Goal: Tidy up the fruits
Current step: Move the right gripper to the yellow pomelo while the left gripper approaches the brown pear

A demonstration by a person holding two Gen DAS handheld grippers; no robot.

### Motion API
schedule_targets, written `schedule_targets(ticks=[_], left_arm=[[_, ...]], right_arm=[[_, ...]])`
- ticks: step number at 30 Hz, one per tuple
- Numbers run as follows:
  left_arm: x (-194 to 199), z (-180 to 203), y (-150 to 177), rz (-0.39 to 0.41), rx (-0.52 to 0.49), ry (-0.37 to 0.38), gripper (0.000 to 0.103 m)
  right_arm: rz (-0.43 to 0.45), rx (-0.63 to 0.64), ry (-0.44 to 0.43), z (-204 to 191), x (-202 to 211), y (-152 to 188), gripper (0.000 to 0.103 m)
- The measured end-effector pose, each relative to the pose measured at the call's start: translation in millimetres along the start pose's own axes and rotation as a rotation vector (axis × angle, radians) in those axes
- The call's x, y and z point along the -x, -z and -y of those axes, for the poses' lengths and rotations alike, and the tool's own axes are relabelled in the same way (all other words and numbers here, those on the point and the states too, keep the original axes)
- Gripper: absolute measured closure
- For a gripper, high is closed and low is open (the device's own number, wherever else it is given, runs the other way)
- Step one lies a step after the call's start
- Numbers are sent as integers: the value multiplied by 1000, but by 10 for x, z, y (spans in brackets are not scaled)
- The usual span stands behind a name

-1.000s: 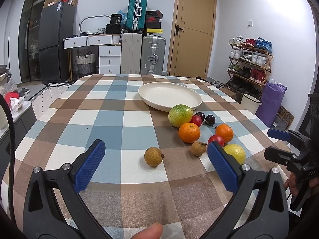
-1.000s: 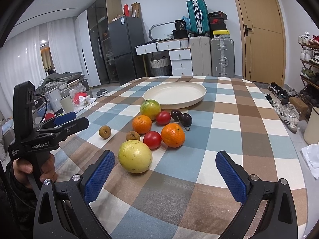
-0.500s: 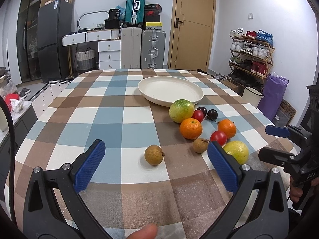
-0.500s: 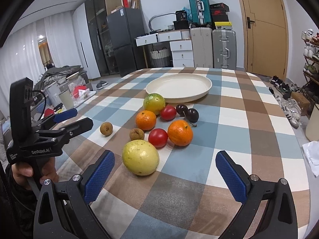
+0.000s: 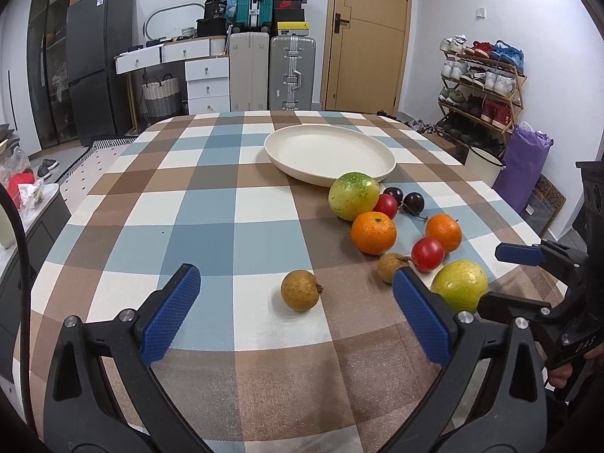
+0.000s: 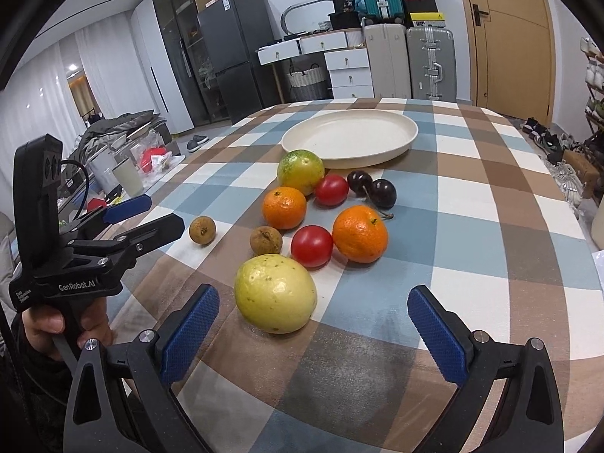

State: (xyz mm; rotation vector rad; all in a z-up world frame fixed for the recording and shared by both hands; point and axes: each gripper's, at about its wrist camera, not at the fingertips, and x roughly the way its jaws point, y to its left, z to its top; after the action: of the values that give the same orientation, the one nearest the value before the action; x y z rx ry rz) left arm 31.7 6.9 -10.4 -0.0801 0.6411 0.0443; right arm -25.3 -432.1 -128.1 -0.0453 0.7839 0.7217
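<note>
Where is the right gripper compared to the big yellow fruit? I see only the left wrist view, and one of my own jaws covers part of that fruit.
Observer: In the right wrist view the right gripper is open, and the yellow fruit lies on the cloth in front of the gap, nearer the left jaw, not touching it.
Operator: Is anything between that fruit and the plate?
Observer: Yes. A red fruit and a small brown fruit lie directly behind it, before the plate.
Operator: How does my left gripper look from there?
Observer: The left gripper is open, with a hand around its handle.
</note>
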Motion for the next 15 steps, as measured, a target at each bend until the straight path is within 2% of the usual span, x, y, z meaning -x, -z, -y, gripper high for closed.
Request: schedule_targets(ticks=[9,15], left_arm=[[-230,-46,-42,-102,3,29,4],[-449,-63,-70,-174,9,32,24]], right_arm=[[-52,-4,-29,-53,-160,-21,13],[-80,-12,-38,-67,-216,-32,23]])
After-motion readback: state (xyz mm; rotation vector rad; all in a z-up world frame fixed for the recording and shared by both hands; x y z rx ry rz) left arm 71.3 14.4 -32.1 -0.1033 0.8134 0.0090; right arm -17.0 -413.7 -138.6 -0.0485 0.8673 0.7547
